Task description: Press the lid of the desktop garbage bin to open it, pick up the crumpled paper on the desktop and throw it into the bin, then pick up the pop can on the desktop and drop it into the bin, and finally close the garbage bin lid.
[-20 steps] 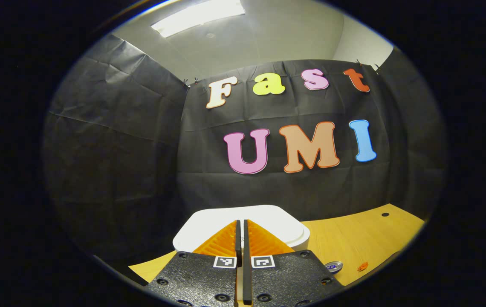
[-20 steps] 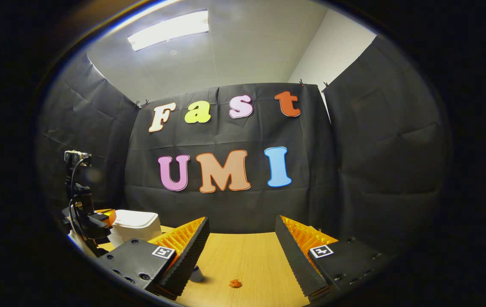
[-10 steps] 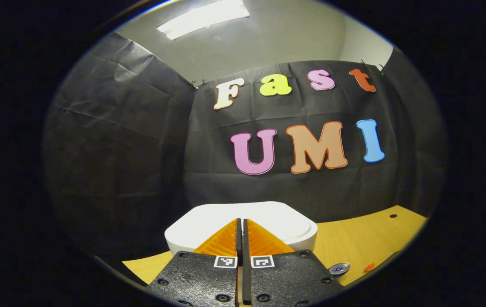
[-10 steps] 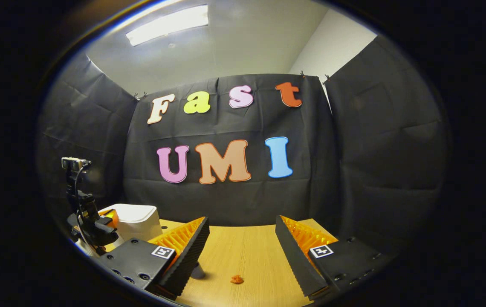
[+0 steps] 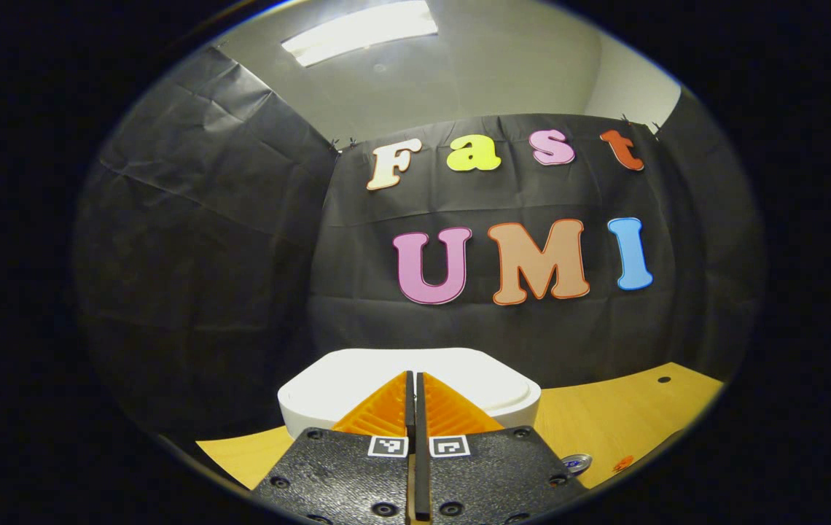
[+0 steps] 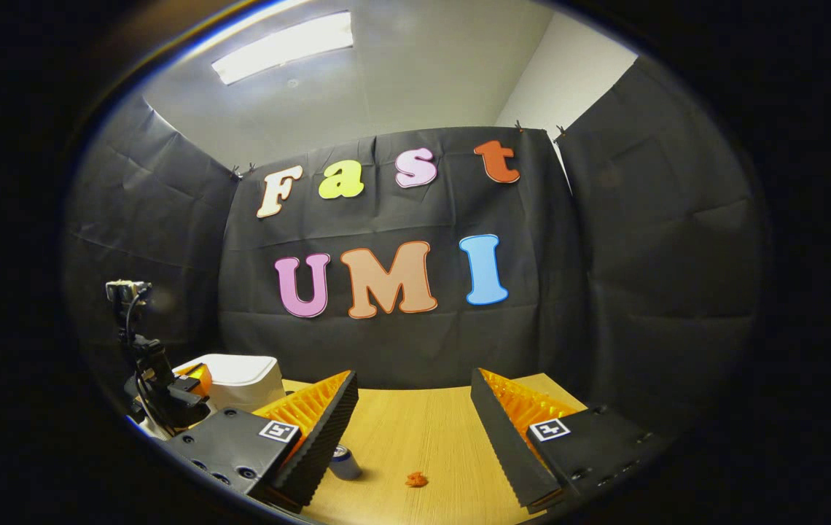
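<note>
Desk (image 6: 415, 430) – open betw. right gripper (image 6: 414, 408) fingers

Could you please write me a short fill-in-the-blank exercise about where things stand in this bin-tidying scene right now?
1. The left gripper, held over the white bin, has its fingers ____.
2. The right gripper has its fingers ____.
3. The bin's lid is ____.
4. The pop can and the small orange crumpled paper rest on the wooden ____.

Missing words: shut; open; closed; desktop
</note>
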Tool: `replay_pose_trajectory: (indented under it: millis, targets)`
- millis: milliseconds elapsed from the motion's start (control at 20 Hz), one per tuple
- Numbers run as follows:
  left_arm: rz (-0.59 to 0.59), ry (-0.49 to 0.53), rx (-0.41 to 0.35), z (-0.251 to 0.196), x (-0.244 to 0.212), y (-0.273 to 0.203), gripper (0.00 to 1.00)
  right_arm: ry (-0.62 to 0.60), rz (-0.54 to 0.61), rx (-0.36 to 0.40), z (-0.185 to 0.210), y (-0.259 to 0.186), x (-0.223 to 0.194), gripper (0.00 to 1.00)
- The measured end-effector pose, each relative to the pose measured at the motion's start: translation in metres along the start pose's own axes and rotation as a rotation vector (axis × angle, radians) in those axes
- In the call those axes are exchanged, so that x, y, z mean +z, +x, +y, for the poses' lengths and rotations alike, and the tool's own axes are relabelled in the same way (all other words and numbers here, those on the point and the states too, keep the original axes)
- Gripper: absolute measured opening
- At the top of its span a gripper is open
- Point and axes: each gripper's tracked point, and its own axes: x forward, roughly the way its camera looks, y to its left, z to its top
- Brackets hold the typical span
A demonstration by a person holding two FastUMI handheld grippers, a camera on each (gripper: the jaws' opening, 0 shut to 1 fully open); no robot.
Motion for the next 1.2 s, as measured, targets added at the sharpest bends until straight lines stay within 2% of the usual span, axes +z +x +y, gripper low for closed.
replay_pose_trajectory:
  millis: [150, 400, 600, 650, 800, 850, 900, 1000, 1050, 1100, 1200]
  targets:
    - [0.035, -0.007, -0.009, -0.001, 0.0, 0.003, 0.0, 0.006, 0.015, 0.001, -0.003, -0.001, -0.01, 0.98]
    - [-0.029, -0.019, -0.002, 0.006, 0.041, -0.002, 0.0, 0.007, 0.044, 0.013, -0.005, 0.0, -0.025, 0.99]
    - [-0.062, -0.012, -0.031, 0.0, 0.059, -0.028, 0.01, -0.003, 0.095, 0.04, -0.007, 0.012, -0.049, 0.99]
    - [-0.058, -0.013, -0.036, -0.001, 0.06, -0.035, 0.09, -0.005, 0.112, 0.048, -0.007, 0.018, -0.057, 0.99]
    - [-0.03, -0.028, -0.052, -0.003, 0.051, -0.052, 0.24, -0.005, 0.169, 0.082, -0.003, 0.035, -0.077, 0.99]
    - [-0.01, -0.028, -0.061, -0.005, 0.044, -0.057, 0.44, -0.001, 0.184, 0.096, -0.002, 0.04, -0.083, 0.99]
    - [0.005, -0.021, -0.057, -0.002, 0.037, -0.062, 0.57, 0.0, 0.2, 0.109, 0.0, 0.047, -0.089, 0.99]
    - [0.011, 0.001, -0.029, 0.01, 0.035, -0.068, 0.99, -0.012, 0.247, 0.125, -0.002, 0.058, -0.109, 0.99]
    - [0.018, 0.011, -0.015, 0.015, 0.033, -0.072, 0.99, -0.02, 0.283, 0.136, 0.0, 0.065, -0.122, 0.99]
    - [0.027, 0.018, -0.001, 0.018, 0.03, -0.074, 0.95, -0.027, 0.327, 0.149, 0.001, 0.073, -0.137, 0.99]
    - [0.046, 0.024, 0.031, 0.028, 0.027, -0.079, 0.95, -0.037, 0.41, 0.175, 0.001, 0.089, -0.17, 0.99]
